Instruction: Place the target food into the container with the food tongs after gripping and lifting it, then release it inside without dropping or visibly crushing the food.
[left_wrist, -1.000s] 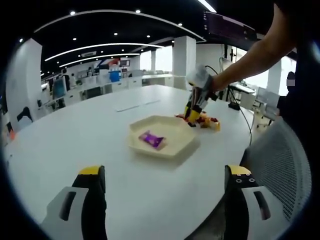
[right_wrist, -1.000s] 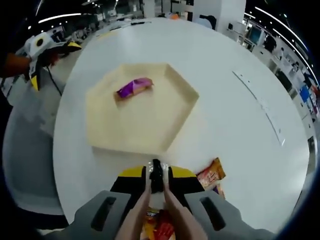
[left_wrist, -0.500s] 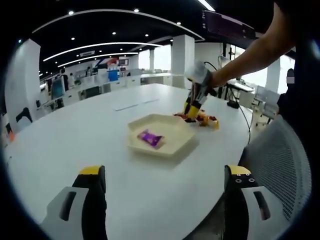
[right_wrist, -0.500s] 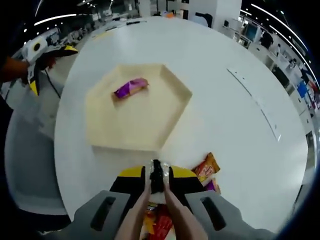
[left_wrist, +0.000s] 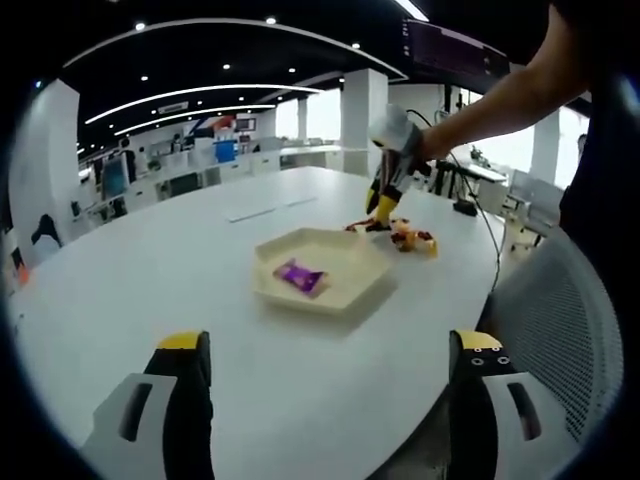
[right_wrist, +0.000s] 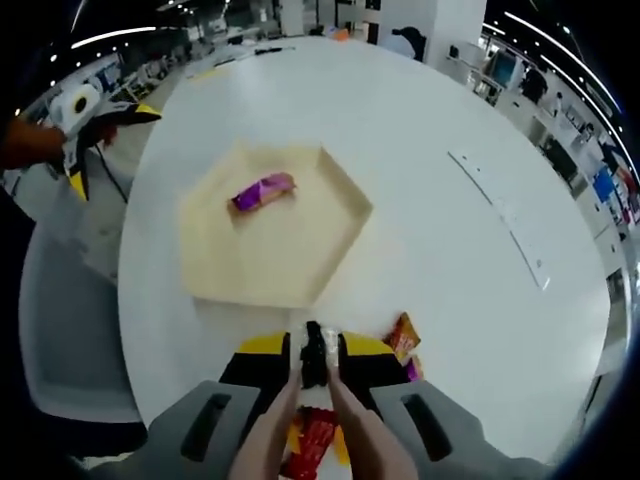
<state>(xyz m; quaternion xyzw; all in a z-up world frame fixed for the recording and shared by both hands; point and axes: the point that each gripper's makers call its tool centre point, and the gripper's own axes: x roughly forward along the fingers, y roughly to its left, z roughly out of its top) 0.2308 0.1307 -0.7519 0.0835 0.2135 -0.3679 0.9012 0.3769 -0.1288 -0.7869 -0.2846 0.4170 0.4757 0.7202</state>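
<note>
A cream hexagonal tray (left_wrist: 335, 301) (right_wrist: 343, 232) lies on the white round table with a purple snack packet (left_wrist: 300, 277) (right_wrist: 264, 191) inside it. Beyond it lies a pile of snack packets (left_wrist: 408, 238), seen below my jaws as an orange packet (right_wrist: 403, 337) and a red one (right_wrist: 315, 445). My right gripper (right_wrist: 313, 348) (left_wrist: 383, 207) is shut on tan food tongs (right_wrist: 283, 420) and hovers above that pile. I cannot tell whether the tong tips hold anything. My left gripper (left_wrist: 331, 342) stands open over the table's near edge, and a hand holds it at the far left (right_wrist: 88, 112).
A grey mesh chair (left_wrist: 560, 330) (right_wrist: 60, 340) stands beside the table edge near the tray. Flat white strips (right_wrist: 500, 215) lie on the table past the tray. Desks and pillars fill the office behind.
My right gripper with the tongs has risen above the snack pile, so the tray looks smaller and farther. My left gripper stays where it was.
</note>
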